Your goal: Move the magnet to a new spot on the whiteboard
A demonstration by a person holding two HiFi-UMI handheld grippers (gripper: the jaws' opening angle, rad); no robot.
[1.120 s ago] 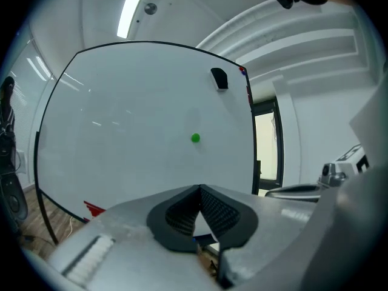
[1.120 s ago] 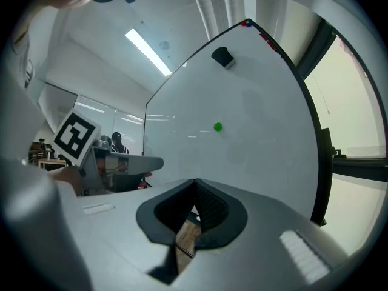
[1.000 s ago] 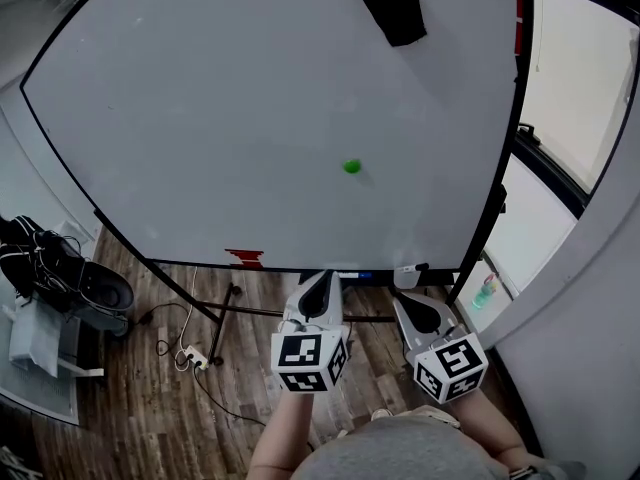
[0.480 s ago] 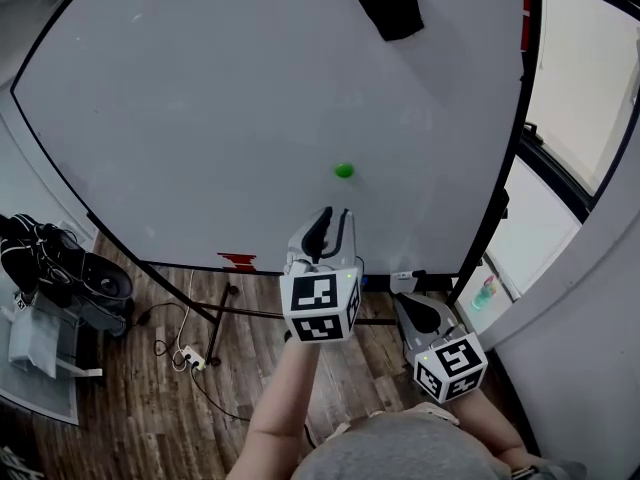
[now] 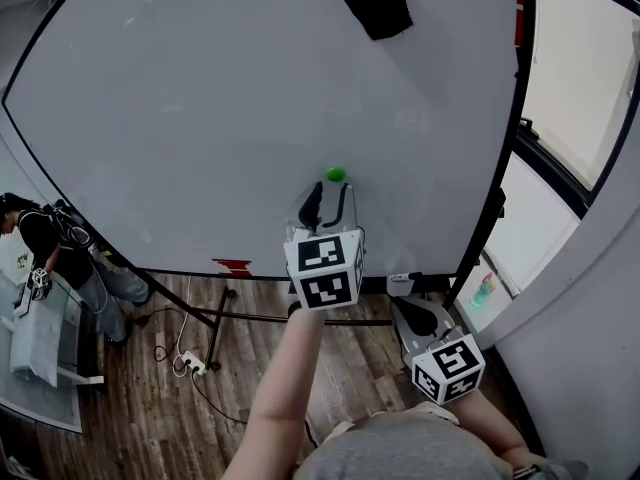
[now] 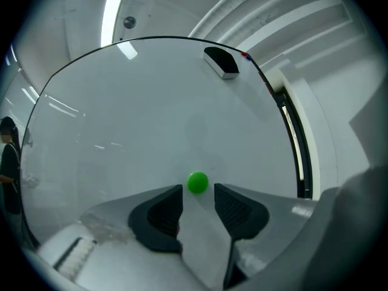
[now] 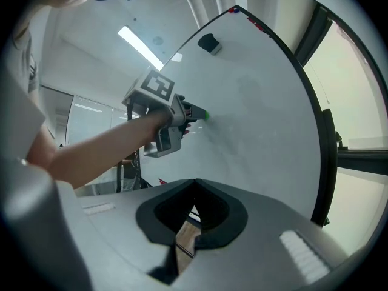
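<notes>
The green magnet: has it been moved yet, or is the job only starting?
Only starting. Done: the left claw is lined up on the magnet on the whiteboard. In hand: its jaws are opening, the magnet just ahead, not between them. Left: grip, carry, release.

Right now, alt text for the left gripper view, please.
The left gripper has its jaws opening in front of a small green magnet on the whiteboard; the magnet sits just beyond the tips, untouched by the pads. A black eraser clings near the board's upper right edge.
</notes>
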